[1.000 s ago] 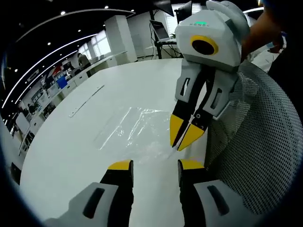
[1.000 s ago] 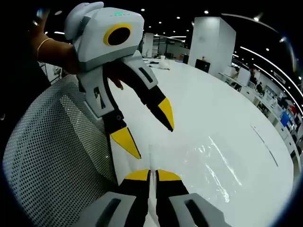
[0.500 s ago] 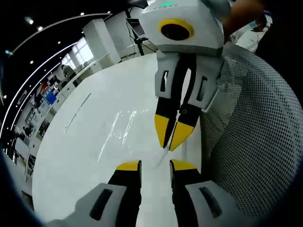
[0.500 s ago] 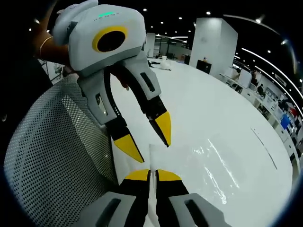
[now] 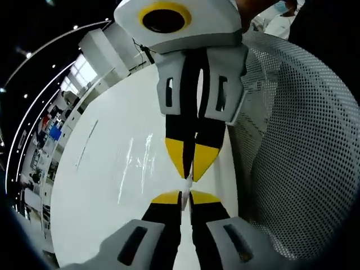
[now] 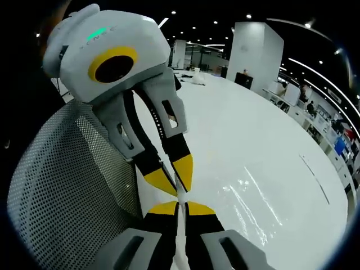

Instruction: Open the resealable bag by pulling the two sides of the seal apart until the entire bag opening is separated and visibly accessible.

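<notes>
Clear resealable bag (image 6: 253,197) hard to make out: glare streaks only, edges lost against white desk (image 6: 270,129). Near edge pinched between left tool (image 5: 185,197) and right tool (image 6: 177,208), tips meeting, both pressed together on film. Long axis running away across desk. Mesh chair (image 5: 304,157) beside.

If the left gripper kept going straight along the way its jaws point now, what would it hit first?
Most likely the right gripper: its yellow tips sit directly ahead of the left gripper, nearly tip to tip, with the clear bag's edge between them. Depth is uncertain, but no gap is apparent.
</notes>
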`<move>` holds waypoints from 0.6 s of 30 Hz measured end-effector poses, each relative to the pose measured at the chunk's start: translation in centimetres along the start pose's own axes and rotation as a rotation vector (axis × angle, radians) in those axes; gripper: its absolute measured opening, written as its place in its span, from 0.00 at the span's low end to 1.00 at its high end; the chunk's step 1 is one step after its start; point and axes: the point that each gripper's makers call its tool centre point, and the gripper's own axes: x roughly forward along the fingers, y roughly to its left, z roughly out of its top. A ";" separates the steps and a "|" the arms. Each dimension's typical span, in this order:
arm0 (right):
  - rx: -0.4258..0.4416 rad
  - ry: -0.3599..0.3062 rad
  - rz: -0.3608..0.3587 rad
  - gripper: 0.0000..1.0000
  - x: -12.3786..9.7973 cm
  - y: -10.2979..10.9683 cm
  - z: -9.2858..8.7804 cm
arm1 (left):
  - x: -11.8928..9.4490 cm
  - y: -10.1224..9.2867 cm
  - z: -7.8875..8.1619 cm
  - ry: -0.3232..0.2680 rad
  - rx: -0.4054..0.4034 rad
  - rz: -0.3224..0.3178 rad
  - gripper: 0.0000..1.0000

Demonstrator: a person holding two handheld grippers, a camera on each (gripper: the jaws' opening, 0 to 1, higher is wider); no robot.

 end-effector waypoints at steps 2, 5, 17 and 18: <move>-0.006 0.002 -0.002 0.00 0.0 0.0 0.0 | 0.0 0.0 0.1 -0.003 0.040 -0.003 0.00; -0.033 0.014 -0.002 0.00 -0.1 -0.2 0.0 | 0.0 -0.2 0.3 -0.001 0.133 -0.006 0.00; -0.181 0.086 -0.014 0.04 0.4 0.0 0.0 | 0.3 -0.7 0.7 0.002 0.176 -0.052 0.00; -0.190 0.088 -0.008 0.04 0.4 0.1 0.1 | 0.3 -0.8 0.7 0.003 0.175 -0.057 0.00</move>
